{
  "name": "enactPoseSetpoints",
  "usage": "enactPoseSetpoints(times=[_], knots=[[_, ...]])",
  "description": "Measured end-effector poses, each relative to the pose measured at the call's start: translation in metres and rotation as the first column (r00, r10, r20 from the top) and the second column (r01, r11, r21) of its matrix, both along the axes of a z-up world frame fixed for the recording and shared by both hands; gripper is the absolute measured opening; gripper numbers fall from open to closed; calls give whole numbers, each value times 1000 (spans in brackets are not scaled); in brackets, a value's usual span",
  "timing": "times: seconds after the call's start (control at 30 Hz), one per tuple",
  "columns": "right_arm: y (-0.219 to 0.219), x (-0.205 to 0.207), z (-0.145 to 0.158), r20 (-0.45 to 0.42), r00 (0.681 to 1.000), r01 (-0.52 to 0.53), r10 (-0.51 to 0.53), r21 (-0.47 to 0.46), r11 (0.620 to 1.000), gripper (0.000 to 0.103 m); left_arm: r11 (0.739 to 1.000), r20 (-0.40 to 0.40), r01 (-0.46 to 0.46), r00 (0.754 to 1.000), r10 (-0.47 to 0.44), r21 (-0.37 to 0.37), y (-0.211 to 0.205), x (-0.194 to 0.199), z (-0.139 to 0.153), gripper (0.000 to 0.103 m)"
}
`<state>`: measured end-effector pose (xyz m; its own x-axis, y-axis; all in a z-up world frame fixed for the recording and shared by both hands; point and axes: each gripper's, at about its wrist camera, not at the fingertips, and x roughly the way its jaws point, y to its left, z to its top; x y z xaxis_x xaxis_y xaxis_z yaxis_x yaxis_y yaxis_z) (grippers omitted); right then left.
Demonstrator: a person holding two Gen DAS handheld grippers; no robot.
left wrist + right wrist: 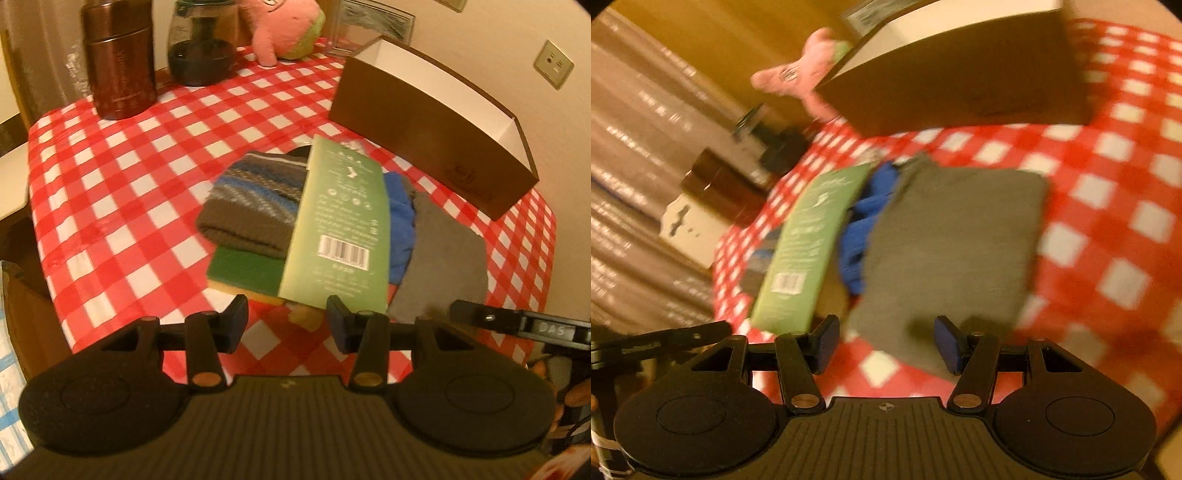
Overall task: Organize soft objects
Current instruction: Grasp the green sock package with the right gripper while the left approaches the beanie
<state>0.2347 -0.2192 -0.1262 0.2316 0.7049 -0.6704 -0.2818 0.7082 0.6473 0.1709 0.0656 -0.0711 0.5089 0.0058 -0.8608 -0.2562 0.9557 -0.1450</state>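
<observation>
Sock bundle just ahead of left gripper; both grippers spread, empty.

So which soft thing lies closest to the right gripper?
The grey cloth: its near edge reaches between the open right gripper fingers, unlike the blue cloth behind.

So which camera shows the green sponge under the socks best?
The left wrist view. There the green sponge shows its green top and yellow underside, lying under the striped socks and their green label card. In the right wrist view the label card hides it; I cannot pick the sponge out there.
</observation>
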Motion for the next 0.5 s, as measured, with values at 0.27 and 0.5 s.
enactPoseSetpoints(times=[0.27,0.5], knots=[[66,10,-30,-106,992,-61,74,119,991,57,998,-18,-63,998,63,-18,24,-14,-7,43],[75,18,-23,-89,995,-19,38,203,979,53,995,-28,-95,995,94,-36,43,-20,-14,43]])
